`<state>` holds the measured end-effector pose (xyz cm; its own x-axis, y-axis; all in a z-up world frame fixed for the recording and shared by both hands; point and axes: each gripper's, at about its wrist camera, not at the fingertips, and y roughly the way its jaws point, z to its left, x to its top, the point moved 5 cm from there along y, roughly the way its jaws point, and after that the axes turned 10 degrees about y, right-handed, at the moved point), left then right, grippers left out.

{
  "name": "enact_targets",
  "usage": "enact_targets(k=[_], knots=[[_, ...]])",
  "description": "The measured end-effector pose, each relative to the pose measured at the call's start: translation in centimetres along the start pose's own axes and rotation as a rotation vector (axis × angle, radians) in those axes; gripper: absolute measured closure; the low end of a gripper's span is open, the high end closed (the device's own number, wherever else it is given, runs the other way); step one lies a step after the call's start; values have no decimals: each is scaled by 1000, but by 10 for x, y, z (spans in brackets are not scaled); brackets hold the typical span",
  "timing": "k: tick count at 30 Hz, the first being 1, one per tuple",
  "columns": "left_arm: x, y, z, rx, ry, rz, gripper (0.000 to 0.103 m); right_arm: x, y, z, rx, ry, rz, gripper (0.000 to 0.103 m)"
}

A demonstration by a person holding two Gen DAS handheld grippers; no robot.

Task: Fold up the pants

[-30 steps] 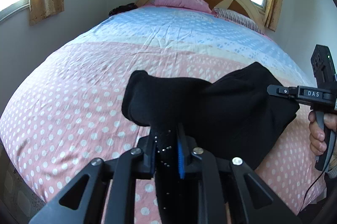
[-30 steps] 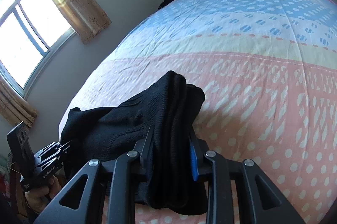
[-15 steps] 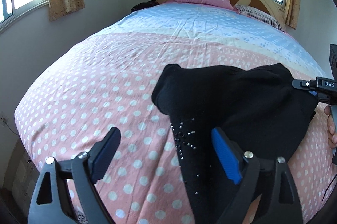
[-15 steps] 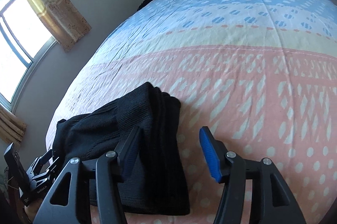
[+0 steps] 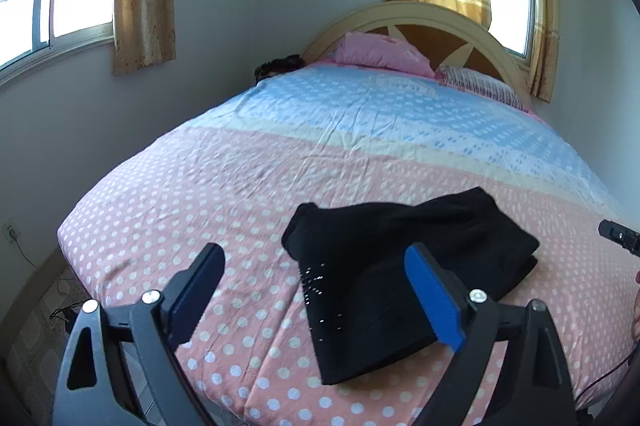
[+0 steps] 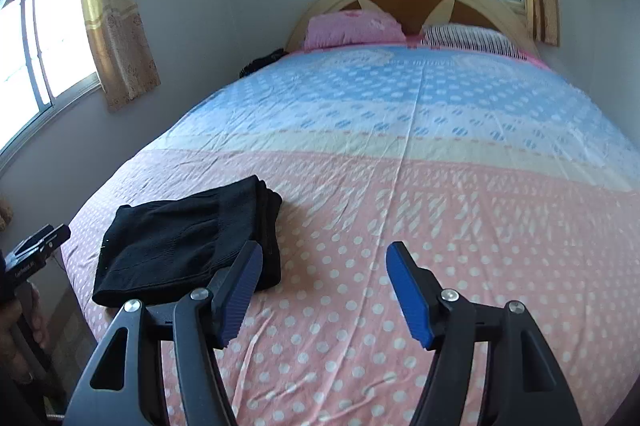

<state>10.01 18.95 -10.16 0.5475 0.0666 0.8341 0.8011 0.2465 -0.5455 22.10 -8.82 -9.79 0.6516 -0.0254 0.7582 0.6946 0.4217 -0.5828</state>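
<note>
One knitted black pants (image 5: 404, 266) bundle, folded rectangular, dotted cotton bedsheet (image 5: 240, 202).

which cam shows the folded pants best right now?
Right wrist: the whole bundle of black pants is in view, stacked layers visible at its edge. In the left wrist view the pants are larger, but a blue finger pad covers part.

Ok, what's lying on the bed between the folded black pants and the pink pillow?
Nothing: between the pants and pink pillow there is only bare dotted bedsheet, shown in both wrist views.
</note>
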Motion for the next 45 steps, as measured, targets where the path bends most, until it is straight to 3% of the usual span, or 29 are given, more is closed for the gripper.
enact_targets(k=[5,12,45], knots=[[17,-35,-16,-24,20,-89,4,3,-59,13,16,-32,-124,35],[25,-63,-24,-20,50,-153,0,7,-90,40,46,-106,-191,34],[21,-67,-38,-23,59,-149,0,2,-99,52,84,-134,-191,33]])
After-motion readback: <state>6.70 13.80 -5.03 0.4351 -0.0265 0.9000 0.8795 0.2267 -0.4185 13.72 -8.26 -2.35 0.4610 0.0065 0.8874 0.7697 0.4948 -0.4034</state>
